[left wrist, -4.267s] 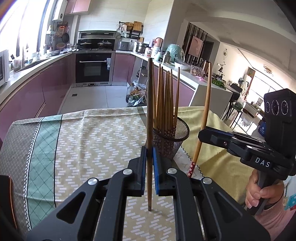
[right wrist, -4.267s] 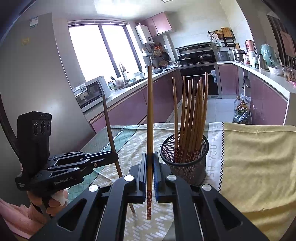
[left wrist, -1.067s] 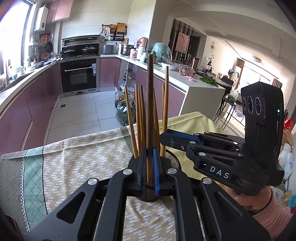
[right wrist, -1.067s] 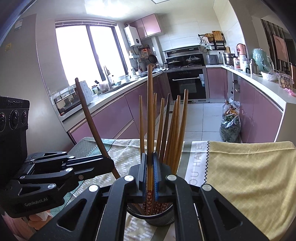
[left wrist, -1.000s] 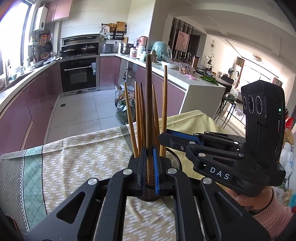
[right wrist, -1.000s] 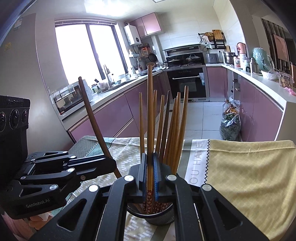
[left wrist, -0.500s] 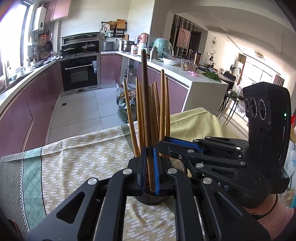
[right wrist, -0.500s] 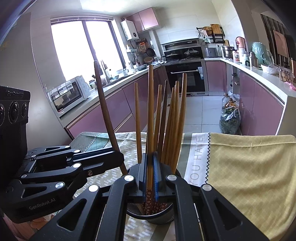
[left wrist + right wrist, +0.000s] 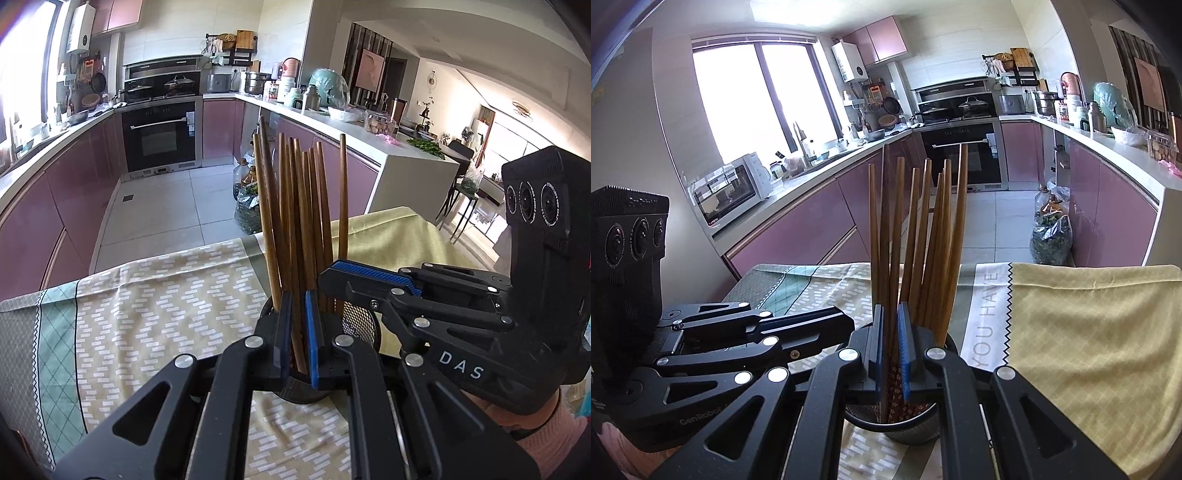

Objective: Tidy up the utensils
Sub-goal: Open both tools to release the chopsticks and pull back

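Observation:
A black mesh holder (image 9: 360, 325) stands on the table and holds several wooden chopsticks (image 9: 295, 206). It also shows in the right wrist view (image 9: 912, 430) with the chopsticks (image 9: 923, 236) upright in it. My left gripper (image 9: 296, 332) sits just above the holder's rim, its jaws slightly apart around chopsticks that stand in the holder. My right gripper (image 9: 890, 354) is also over the rim, jaws slightly apart around chopsticks. Each gripper shows in the other's view, the right one (image 9: 369, 273) and the left one (image 9: 812, 325) close beside the holder.
The table carries a patterned green-and-cream cloth (image 9: 147, 314) and a yellow cloth (image 9: 1089, 332). Purple kitchen cabinets (image 9: 798, 236) and an oven (image 9: 159, 136) stand behind. A bag (image 9: 1051, 236) sits on the floor.
Both grippers lowered their chopsticks into the holder and their jaws have opened a little. The two chopsticks now stand among the others in the holder.

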`<state>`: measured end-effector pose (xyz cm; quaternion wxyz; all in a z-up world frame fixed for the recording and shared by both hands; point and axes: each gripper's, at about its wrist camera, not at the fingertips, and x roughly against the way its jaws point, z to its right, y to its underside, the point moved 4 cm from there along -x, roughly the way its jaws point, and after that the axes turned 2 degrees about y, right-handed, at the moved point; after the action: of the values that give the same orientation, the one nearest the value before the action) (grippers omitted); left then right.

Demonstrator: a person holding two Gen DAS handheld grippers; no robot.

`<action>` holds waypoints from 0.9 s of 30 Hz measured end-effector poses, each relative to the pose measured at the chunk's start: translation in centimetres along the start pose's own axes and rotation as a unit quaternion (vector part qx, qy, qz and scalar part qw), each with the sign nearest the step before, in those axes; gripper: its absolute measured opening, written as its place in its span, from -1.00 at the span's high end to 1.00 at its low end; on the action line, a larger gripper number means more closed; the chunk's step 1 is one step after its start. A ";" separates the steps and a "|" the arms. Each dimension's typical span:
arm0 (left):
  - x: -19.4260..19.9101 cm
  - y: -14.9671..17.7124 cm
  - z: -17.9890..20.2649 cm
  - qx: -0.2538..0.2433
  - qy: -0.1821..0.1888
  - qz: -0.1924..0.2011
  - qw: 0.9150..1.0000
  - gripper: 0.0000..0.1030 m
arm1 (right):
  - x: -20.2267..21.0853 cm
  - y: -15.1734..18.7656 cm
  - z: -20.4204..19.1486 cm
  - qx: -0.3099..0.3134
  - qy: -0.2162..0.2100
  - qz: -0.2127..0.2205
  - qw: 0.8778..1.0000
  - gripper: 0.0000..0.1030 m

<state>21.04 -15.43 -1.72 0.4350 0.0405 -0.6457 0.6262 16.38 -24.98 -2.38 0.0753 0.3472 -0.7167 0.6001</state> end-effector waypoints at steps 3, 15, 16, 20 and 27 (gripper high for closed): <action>0.4 0.5 -0.3 0.003 -0.005 0.007 1.000 0.73 | 0.4 0.2 -0.1 0.000 -0.002 0.005 1.000 0.78; 5.1 3.3 -3.1 0.033 -0.080 0.075 0.993 -0.42 | 2.3 1.6 -0.8 0.007 0.007 0.030 1.000 -0.09; 5.6 3.6 -3.4 0.035 -0.086 0.083 0.992 -0.53 | 2.5 1.9 -0.9 0.008 0.010 0.033 0.999 -0.19; 7.4 4.9 -4.2 0.029 -0.127 0.110 0.985 -0.89 | 3.2 2.8 -1.4 0.017 0.028 0.046 0.998 -0.59; 10.3 6.9 -4.9 0.040 -0.165 0.140 0.976 -0.89 | 4.1 4.6 -2.9 0.039 0.044 0.065 0.996 -0.87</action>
<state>13.09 -4.72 -1.50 0.2289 0.0703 -0.6822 0.6909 9.70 -23.81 -3.17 0.0537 0.2757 -0.7102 0.6455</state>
